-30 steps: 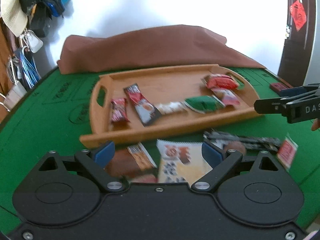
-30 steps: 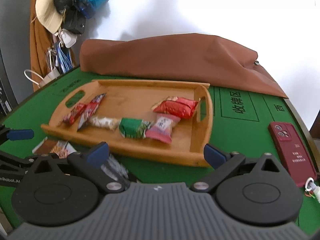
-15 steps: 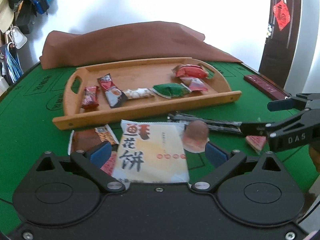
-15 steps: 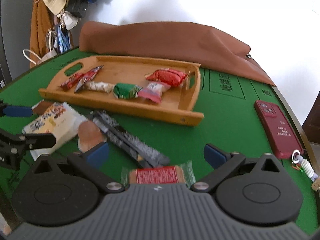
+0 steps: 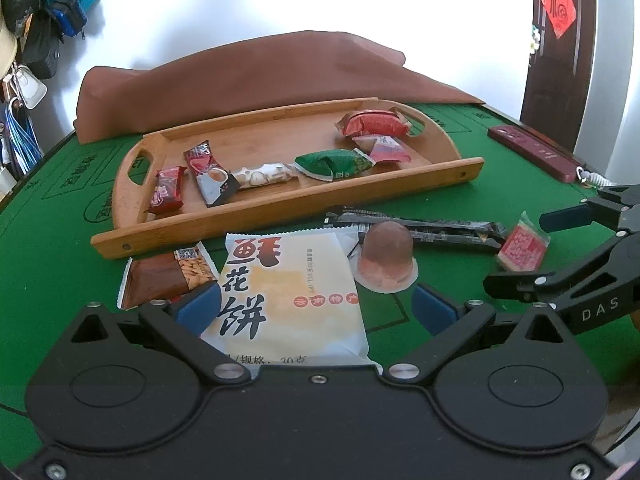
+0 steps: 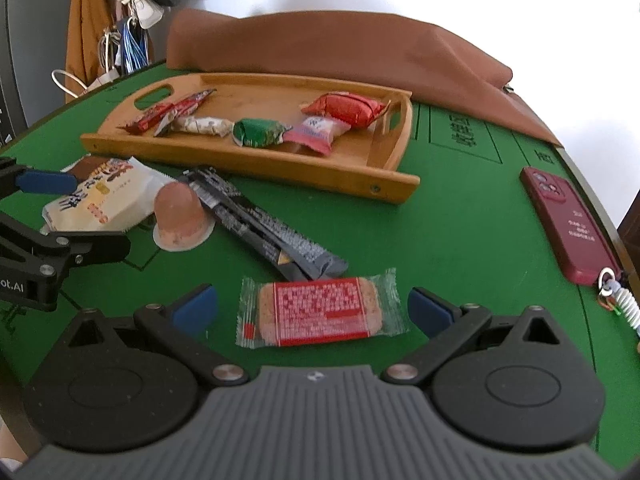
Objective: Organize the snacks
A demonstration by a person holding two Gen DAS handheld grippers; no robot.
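I am bringing both grippers in over loose snacks lying in front of the wooden tray [image 5: 280,216], on its near side. The left gripper [image 5: 316,304] is standing wide open with the white pastry packet [image 5: 288,292] lying between its blue pads, nothing pinched yet. The right gripper [image 6: 312,308] is likewise spread wide around the red-labelled biscuit pack [image 6: 320,312], pads clear of its crinkled ends.

To do this well, I judge each gripper should sink until its pads flank the packet's body rather than the thin film edges, then close gently; the pastry looks soft and crushable. The jelly cup [image 5: 386,258], touching the pastry packet's corner, may get nudged.

The packet's near end is hiding under the left gripper's body, and I cannot tell whether the pads are touching the green felt [image 6: 460,224]. The brown almond bar [image 5: 168,276] is partly tucked beneath the pastry packet.
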